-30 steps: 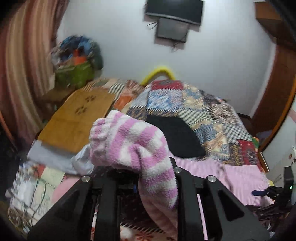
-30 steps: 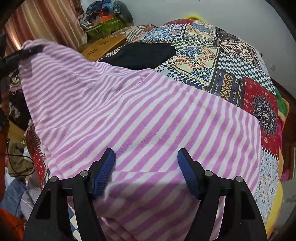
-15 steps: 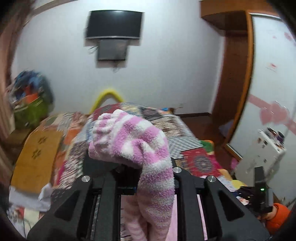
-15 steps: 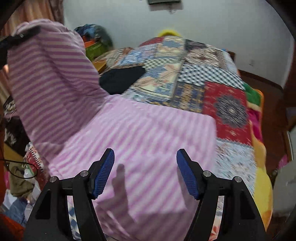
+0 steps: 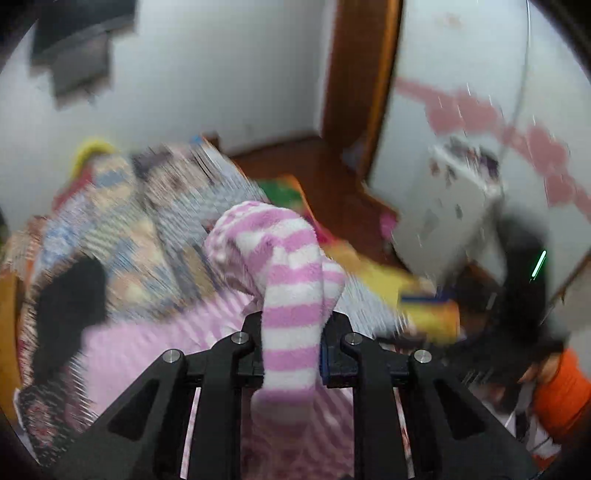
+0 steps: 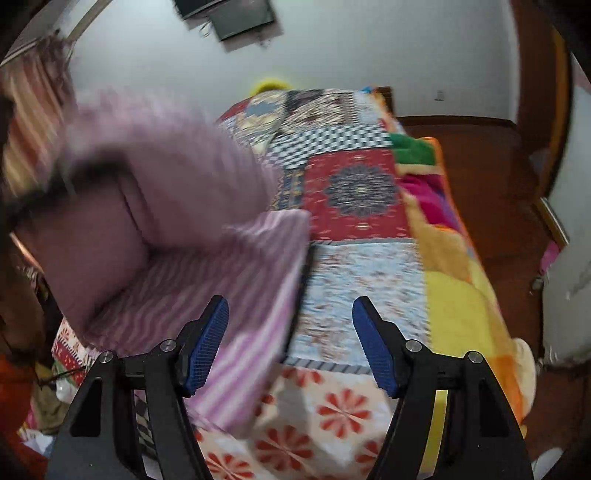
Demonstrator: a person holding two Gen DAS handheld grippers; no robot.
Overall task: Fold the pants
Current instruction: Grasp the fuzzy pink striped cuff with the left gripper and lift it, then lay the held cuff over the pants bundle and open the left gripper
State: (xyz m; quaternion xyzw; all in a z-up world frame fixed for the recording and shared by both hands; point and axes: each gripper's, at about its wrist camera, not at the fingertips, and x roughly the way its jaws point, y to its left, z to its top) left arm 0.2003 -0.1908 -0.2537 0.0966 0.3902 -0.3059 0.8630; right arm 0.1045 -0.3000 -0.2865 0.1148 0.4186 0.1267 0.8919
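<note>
Left wrist view shows the left gripper [image 5: 291,354] clamped tight on a bunched fold of the pink-and-white striped pants [image 5: 284,280], the fuzzy cloth rising between the two fingers, curling over above them and hanging down in front. More of the same pants lies spread on the bed [image 5: 147,221] beneath, toward its near left corner. Right wrist view shows the right gripper [image 6: 290,345] spread wide and holding nothing; its two blue pads [image 6: 207,343] stand well apart above the patchwork quilt [image 6: 354,192], the left pad just over the edge of the striped cloth. One pair of pants is in sight, lifted on the left side and folding over itself, much of it smeared by motion blur. One dark garment [image 5: 70,295] lies on the bed's left side. A wall-mounted screen [image 6: 229,14] hangs beyond the far end of the bed, a striped curtain [image 6: 33,122] stands to the left, and wooden flooring [image 6: 480,177] runs along the bed's right edge.
</note>
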